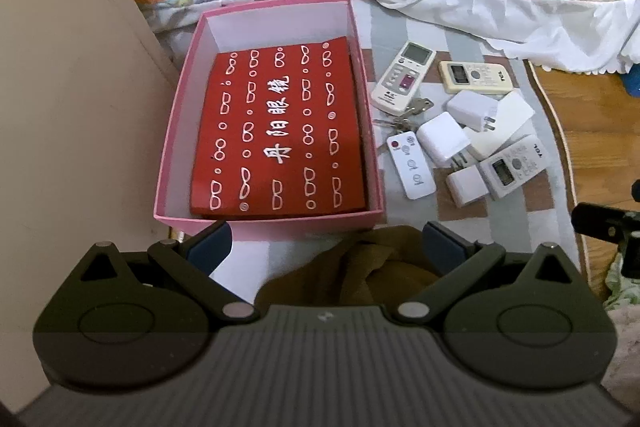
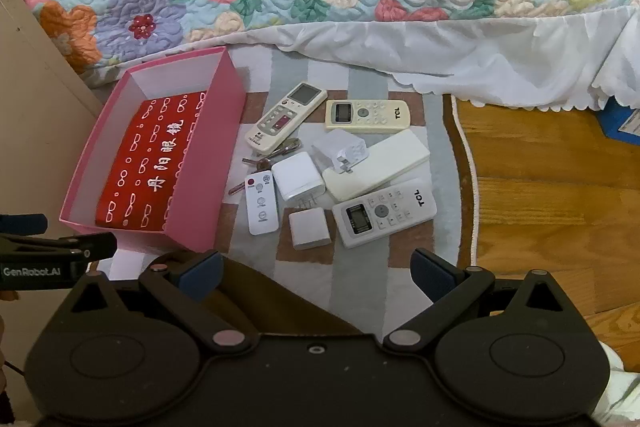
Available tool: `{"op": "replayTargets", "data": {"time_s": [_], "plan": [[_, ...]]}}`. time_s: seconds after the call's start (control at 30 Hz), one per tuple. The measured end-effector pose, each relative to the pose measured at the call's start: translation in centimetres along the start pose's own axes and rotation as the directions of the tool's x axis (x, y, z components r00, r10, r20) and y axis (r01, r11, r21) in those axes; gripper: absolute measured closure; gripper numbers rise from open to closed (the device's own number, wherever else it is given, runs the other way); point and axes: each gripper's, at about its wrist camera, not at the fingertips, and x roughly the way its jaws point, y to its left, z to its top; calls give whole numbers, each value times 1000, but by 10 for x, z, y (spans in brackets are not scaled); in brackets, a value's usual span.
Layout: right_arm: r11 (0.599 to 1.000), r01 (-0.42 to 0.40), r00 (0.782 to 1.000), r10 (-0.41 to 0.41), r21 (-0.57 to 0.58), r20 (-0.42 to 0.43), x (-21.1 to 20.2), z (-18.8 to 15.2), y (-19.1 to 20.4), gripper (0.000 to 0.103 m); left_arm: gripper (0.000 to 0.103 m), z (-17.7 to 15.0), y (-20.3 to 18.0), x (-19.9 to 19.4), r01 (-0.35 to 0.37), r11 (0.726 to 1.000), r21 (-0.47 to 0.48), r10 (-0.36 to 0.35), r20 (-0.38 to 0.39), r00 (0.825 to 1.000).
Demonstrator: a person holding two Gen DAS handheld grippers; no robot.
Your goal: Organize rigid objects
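Nothing is packed yet: both tools hang open and empty above the rug [image 2: 352,307], my left tool [image 1: 326,241] before the pink box [image 1: 372,147], my right tool [image 2: 316,267] just short of the clutter. Remotes, chargers and keys [image 2: 276,153] lie bunched beside the box, which holds only a red cloth [image 1: 276,135]. I judge sorting hasn't begun; next, my right tool should take the nearest small charger [image 2: 310,228].

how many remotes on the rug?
5. A white one with a purple patch nearest the box; a cream TCL beside it; a face-down cream one mid-pile; a white TCL nearest the camera; a small one by the keys.
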Motion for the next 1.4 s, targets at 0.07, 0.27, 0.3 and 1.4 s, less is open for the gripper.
{"op": "replayTargets", "data": {"time_s": [0.07,0.27,0.3,1.4], "plan": [[1000,10,1000,-10,-3,3,0,0,0,2,0,0,1,0,8,1000,-2,-8,1,1000],[999,37,999,-37,-10,-6,5,0,-1,2,0,0,0,0,8,1000,-2,-8,1,1000],[999,36,999,-36,-9,-7,5,0,-1,2,0,0,0,0,6,1000,-2,-6,2,1000],[907,-110,969,189,-406,159,79,28,31,2,3,47,90,62,-95,991,-95,96,6,995]]}}
